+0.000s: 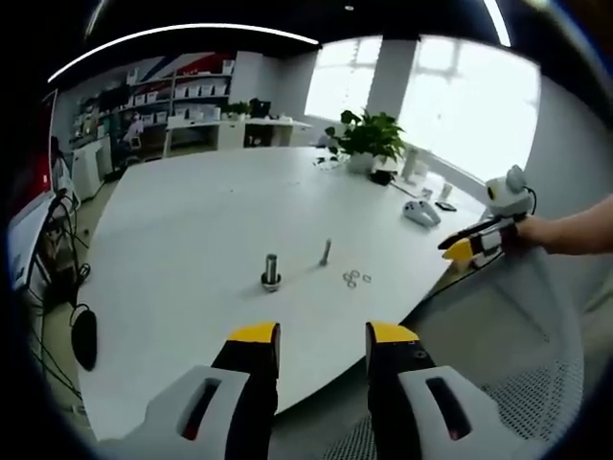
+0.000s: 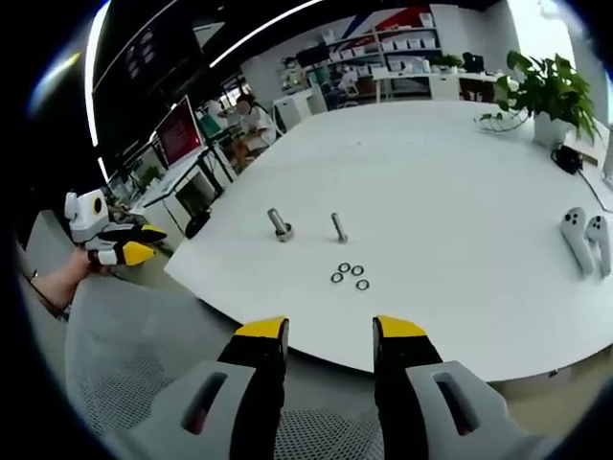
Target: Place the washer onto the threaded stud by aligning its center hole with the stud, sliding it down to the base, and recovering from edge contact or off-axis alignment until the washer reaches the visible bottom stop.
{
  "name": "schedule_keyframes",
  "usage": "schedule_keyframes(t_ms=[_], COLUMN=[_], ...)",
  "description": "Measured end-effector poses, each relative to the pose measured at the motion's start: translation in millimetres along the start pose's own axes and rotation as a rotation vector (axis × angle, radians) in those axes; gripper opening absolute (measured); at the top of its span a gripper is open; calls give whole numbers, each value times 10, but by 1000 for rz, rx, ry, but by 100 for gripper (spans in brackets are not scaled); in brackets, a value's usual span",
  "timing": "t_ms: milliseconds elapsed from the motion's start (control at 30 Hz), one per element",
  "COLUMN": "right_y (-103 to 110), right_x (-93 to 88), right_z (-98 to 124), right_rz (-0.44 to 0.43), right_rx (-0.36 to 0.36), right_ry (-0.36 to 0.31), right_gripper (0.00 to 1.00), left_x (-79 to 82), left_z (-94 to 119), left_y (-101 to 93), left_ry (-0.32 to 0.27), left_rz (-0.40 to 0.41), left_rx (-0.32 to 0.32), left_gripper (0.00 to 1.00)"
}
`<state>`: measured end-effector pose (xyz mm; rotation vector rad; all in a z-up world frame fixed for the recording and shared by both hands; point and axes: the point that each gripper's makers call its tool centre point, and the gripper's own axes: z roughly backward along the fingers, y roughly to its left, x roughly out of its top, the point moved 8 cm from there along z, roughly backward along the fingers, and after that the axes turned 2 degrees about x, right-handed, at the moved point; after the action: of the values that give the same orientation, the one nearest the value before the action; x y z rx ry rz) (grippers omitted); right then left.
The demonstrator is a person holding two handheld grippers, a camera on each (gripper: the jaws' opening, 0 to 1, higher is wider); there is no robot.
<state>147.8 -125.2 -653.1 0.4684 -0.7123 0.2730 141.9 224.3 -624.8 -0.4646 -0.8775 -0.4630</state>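
the left gripper is off the near edge of the white tabletop, with its yellow-tipped jaws apart and nothing between them. the right gripper is also off the near edge, jaws apart and empty. in the left gripper view the right gripper comes in from the right, held by a hand beyond the tabletop's edge; there i cannot tell how its jaws stand

the washers, four small metal rings, lie flat in a loose group on the tabletop, not far from the near edge. a thin threaded stud stands upright just behind them. beside it stands a thicker bolt on a wide base, apart from the stud. no washer is on the stud

a potted plant is at the far edge, and two white controllers lie near the right edge in the right gripper view
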Motion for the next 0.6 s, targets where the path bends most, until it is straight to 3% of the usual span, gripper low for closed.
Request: schedule_keyframes(t_ms=[600], right_y=[3], right_x=[-29], right_z=[0], right_rz=[17], right_rx=[-17], right_ry=[28], right_gripper=[38], left_x=[-30], left_z=[-8], left_y=[-13], left_ry=[25], left_rz=[3], left_rx=[-14], left_gripper=[32])
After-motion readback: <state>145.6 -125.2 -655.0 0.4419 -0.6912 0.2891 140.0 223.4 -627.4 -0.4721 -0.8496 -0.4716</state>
